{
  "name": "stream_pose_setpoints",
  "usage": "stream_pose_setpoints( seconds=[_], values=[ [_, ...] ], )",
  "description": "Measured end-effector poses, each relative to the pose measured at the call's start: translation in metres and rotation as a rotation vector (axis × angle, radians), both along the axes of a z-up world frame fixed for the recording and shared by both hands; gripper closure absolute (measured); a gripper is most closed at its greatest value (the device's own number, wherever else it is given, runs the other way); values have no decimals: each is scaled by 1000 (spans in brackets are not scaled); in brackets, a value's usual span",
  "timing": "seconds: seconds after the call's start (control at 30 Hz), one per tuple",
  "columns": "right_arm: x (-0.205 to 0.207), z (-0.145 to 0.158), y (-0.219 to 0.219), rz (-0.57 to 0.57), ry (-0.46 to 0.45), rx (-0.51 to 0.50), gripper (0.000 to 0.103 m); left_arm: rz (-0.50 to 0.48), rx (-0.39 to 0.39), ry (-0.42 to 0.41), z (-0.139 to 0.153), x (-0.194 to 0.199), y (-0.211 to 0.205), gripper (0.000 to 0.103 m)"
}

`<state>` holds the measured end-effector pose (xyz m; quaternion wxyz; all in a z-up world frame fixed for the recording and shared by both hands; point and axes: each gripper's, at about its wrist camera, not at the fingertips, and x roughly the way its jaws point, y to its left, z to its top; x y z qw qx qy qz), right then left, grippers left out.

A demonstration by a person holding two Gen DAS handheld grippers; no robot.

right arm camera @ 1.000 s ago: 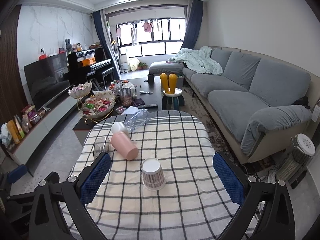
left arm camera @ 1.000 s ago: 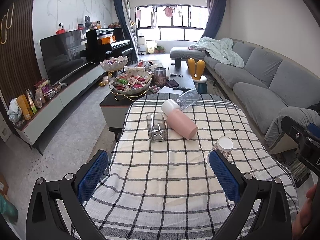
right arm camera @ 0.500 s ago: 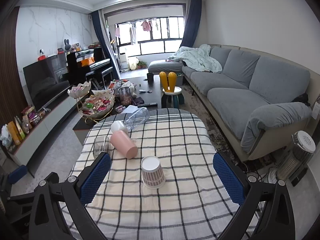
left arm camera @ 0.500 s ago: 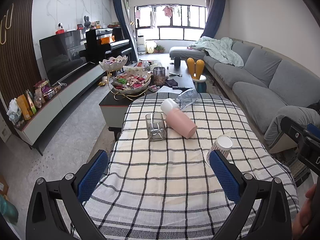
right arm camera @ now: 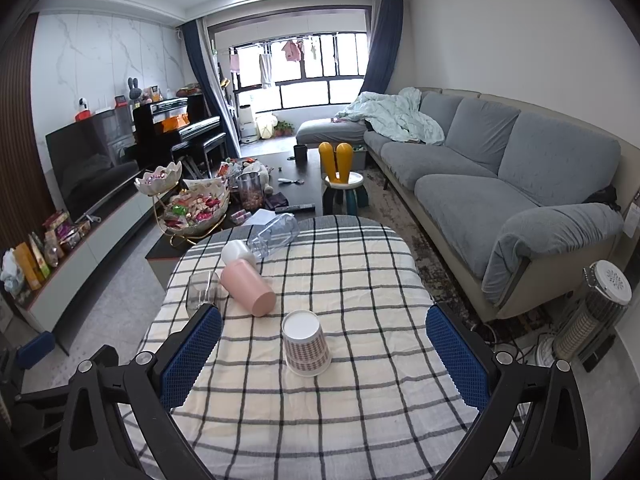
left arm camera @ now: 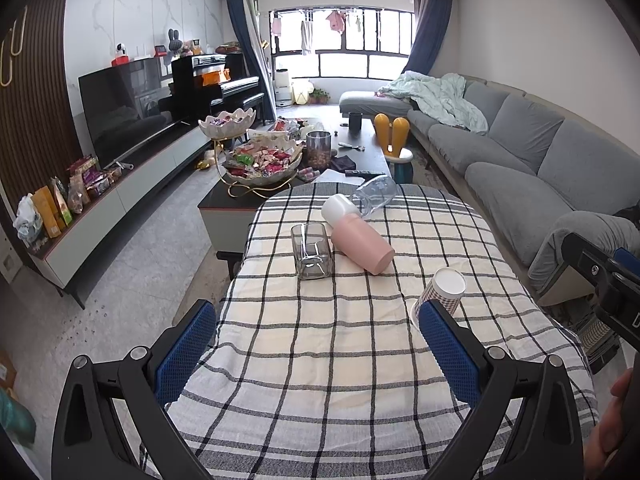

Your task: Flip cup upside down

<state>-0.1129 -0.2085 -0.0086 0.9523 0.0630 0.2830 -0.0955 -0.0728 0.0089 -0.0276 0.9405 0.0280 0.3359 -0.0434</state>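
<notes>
A patterned paper cup stands upside down on the checked tablecloth, ahead of my right gripper and between its open blue fingers. In the left wrist view the same cup is just beyond the right finger of my left gripper, which is open and empty. A pink cup lies on its side. A square glass stands upright beside it. A white cup and a clear plastic cup lie further back.
A coffee table with snack bowls stands beyond the table. A grey sofa runs along the right. A heater stands on the floor at right. A TV unit lines the left wall.
Both views shifted slightly; the right gripper has moved a little nearer the paper cup. The cups have not moved.
</notes>
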Motion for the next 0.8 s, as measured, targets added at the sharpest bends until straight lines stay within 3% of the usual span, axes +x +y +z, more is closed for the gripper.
stream_pose_setpoints(
  seconds=[0.8],
  values=[
    [0,0,-2,-1,3,4,0,-1,-1,2,-1,1,0,0]
  ],
)
